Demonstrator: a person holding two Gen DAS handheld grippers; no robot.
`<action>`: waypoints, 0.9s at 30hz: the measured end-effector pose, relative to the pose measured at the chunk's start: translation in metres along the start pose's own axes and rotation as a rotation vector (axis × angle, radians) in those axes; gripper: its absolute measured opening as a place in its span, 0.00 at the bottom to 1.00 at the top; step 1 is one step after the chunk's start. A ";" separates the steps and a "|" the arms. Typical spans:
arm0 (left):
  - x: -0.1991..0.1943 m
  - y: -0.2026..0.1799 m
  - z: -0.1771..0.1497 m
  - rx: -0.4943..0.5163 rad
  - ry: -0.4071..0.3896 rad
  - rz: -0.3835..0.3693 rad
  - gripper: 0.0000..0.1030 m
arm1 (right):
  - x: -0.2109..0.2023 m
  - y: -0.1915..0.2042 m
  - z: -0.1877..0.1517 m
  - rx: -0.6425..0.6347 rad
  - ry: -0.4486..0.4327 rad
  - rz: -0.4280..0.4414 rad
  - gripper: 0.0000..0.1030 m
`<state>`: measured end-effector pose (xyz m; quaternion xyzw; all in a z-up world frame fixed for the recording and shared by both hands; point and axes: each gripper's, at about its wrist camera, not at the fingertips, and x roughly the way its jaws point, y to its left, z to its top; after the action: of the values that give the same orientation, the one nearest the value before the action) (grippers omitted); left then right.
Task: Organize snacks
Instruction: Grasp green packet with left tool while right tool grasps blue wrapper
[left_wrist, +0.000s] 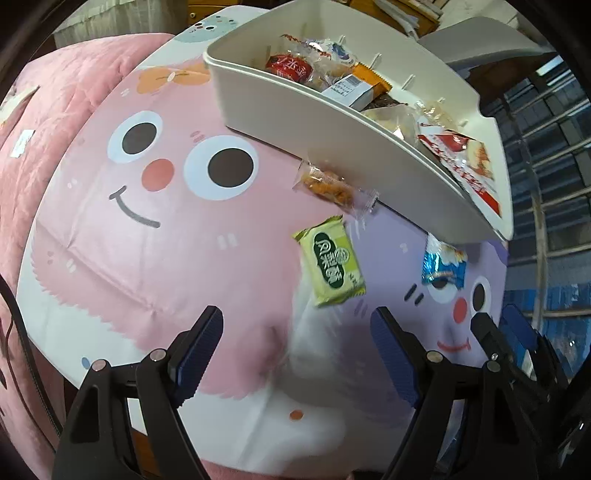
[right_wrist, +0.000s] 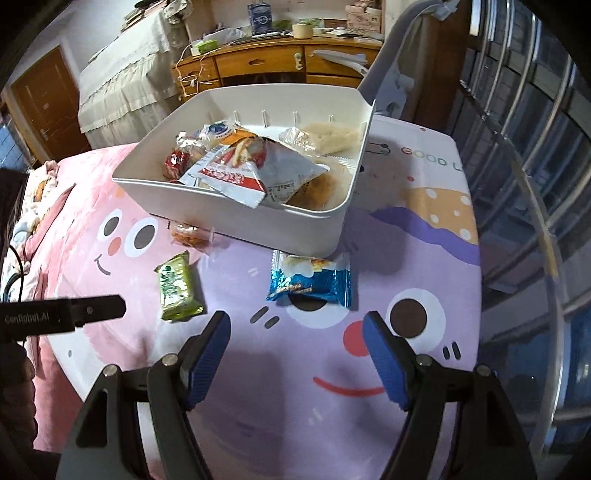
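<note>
While empty: both hand-held grippers (left_wrist: 297, 345) (right_wrist: 297, 341)

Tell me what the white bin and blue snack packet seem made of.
White bin: likely rigid plastic with a smooth matte finish, judging by its even moulded walls and rounded corners. Blue snack packet: probably metallised plastic film, glossy and crinkled, with crimped ends.

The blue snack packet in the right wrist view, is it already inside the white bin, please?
No, the blue snack packet lies on the tablecloth just in front of the white bin, outside its wall.
</note>
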<state>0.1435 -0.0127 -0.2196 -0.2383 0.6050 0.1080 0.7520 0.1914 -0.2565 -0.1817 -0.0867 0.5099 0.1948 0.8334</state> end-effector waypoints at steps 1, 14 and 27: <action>0.005 -0.003 0.002 -0.011 0.007 0.010 0.79 | 0.004 -0.001 0.000 -0.007 -0.008 -0.004 0.73; 0.058 -0.015 0.018 -0.163 0.086 0.102 0.79 | 0.052 -0.007 0.002 -0.063 -0.052 -0.033 0.72; 0.077 -0.033 0.028 -0.212 0.111 0.123 0.76 | 0.075 -0.007 0.003 -0.103 -0.046 0.002 0.71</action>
<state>0.2015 -0.0370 -0.2813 -0.2846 0.6441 0.2039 0.6801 0.2274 -0.2441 -0.2466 -0.1245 0.4800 0.2236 0.8391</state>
